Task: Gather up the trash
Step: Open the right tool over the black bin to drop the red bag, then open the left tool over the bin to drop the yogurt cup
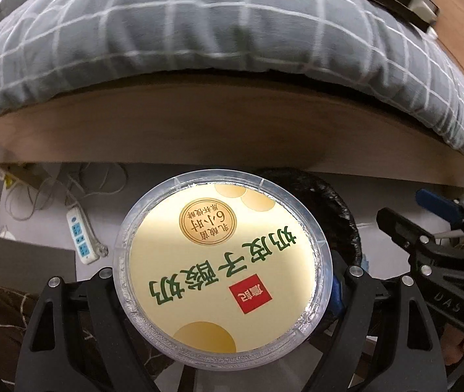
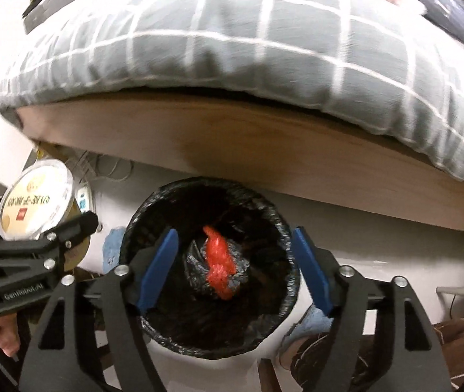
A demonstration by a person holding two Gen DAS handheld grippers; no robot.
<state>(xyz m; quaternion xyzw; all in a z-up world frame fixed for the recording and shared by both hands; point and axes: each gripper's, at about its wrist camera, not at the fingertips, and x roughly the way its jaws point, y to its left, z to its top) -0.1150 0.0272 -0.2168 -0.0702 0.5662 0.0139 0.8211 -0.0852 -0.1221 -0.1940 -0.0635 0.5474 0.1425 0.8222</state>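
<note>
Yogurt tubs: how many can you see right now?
1. The yogurt tub is clamped in the left tongs, beside the bin, not yet over it. Others may lie hidden under the bin's black liner.

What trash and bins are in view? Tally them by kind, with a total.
Yogurt cup, held in the left claw: 1
Red wrapper inside the bin: 1
Black-lined trash bin: 1
Total: 3
</note>
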